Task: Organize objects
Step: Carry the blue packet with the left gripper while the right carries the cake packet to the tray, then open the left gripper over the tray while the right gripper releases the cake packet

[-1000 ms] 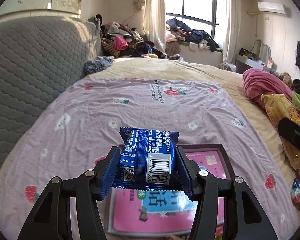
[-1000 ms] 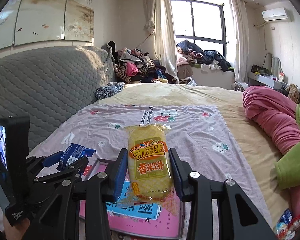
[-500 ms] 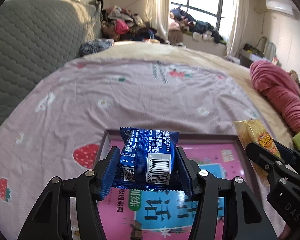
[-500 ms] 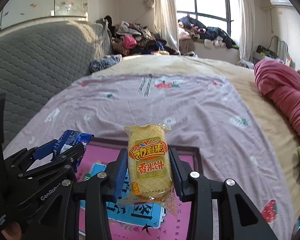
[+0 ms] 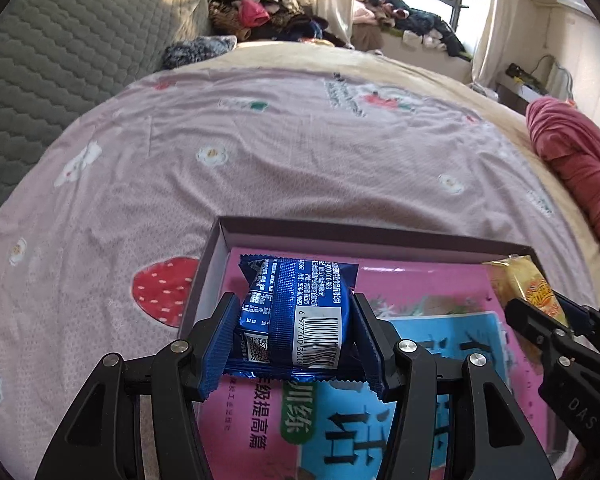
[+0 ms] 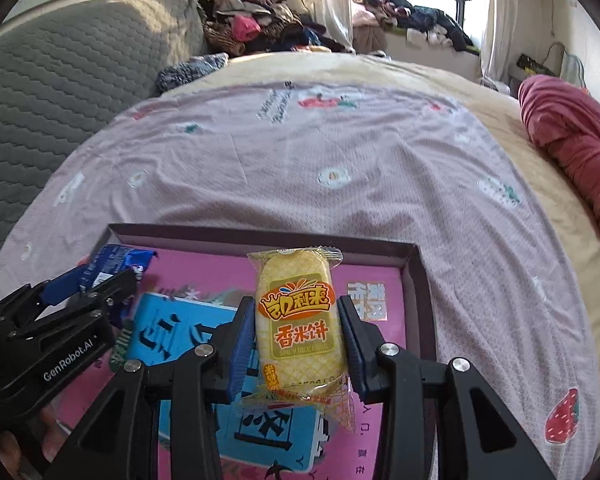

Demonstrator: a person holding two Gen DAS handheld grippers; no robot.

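My left gripper (image 5: 294, 340) is shut on a blue snack packet (image 5: 298, 314), barcode side up, above the left part of a shallow dark box (image 5: 340, 232). My right gripper (image 6: 296, 340) is shut on a yellow rice-cracker packet (image 6: 298, 316) above the same box (image 6: 416, 280). A pink and blue book (image 5: 400, 380) lies flat inside the box (image 6: 204, 344). The right gripper with its yellow packet (image 5: 532, 292) shows at the right edge of the left wrist view. In the right wrist view the left gripper (image 6: 96, 280) and its blue packet (image 6: 116, 260) sit at the left.
The box rests on a pink strawberry-print sheet (image 5: 300, 152) over a bed. A grey quilted headboard (image 5: 60, 52) rises on the left. A rolled pink blanket (image 6: 572, 152) lies on the right. Piled clothes (image 6: 260, 28) sit at the far end, by the window.
Both grippers have come down and forward, each keeping its packet. The box and book now fill the lower part of both views, and more of the box's far rim shows.
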